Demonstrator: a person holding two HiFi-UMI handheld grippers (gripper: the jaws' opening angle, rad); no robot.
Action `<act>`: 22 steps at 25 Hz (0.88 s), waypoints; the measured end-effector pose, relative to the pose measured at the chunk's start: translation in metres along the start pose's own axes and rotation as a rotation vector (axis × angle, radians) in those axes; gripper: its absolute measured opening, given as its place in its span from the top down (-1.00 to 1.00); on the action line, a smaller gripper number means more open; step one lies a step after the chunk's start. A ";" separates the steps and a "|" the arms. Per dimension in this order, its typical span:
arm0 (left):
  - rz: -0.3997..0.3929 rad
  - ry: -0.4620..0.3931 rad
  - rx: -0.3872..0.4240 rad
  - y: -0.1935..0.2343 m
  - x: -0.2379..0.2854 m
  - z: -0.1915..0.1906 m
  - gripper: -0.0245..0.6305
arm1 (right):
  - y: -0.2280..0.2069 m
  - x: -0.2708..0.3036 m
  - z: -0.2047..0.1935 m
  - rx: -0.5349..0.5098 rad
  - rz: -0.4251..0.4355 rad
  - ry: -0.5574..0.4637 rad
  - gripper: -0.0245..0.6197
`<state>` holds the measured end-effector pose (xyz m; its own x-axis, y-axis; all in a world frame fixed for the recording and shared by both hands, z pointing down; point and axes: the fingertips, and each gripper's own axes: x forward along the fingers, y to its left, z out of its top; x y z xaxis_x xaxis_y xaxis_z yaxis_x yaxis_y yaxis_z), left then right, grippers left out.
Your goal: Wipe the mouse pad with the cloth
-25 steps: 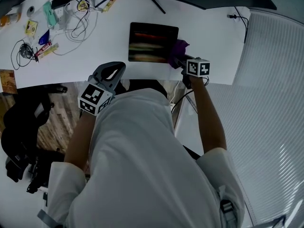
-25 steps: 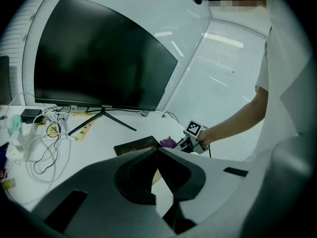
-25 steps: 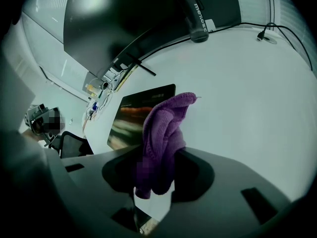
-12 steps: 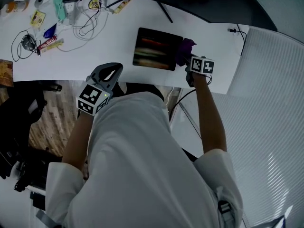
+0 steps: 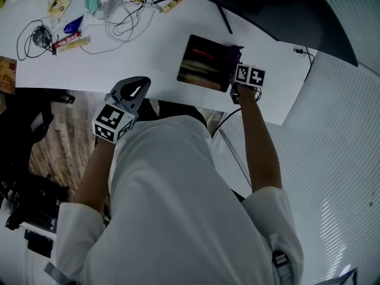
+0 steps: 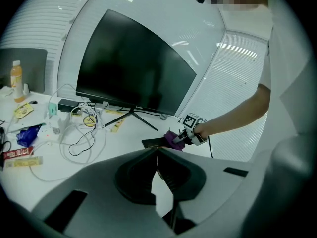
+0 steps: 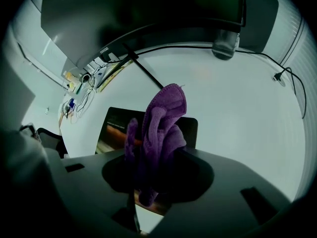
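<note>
Right gripper [image 5: 237, 71] clamps the cloth [image 7: 161, 123] at the pad's [image 5: 202, 64] right edge; wiping seems barely begun. Left gripper [image 6: 157, 155] closed, empty.

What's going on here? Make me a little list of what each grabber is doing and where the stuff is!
Right gripper: shut on the purple cloth
Cloth: at the mouse pad's right edge
Mouse pad: dark, lying flat on the white table
Left gripper: shut, empty, near the table's front edge
</note>
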<state>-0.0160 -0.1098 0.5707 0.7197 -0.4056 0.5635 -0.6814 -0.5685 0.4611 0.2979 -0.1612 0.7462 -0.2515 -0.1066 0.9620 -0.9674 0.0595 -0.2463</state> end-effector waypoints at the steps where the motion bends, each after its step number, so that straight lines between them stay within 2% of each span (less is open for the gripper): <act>1: 0.003 -0.003 -0.006 0.003 -0.002 -0.001 0.86 | 0.005 0.001 0.001 -0.004 0.003 0.002 0.44; 13: 0.039 -0.025 -0.045 0.024 -0.021 -0.008 0.86 | 0.078 0.021 0.013 -0.086 0.077 0.010 0.44; 22: 0.076 -0.037 -0.067 0.022 -0.030 -0.022 0.86 | 0.123 0.035 0.018 -0.133 0.152 0.002 0.45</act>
<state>-0.0554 -0.0945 0.5791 0.6692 -0.4725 0.5734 -0.7407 -0.4862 0.4638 0.1695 -0.1756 0.7473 -0.3941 -0.0848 0.9152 -0.9056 0.2058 -0.3709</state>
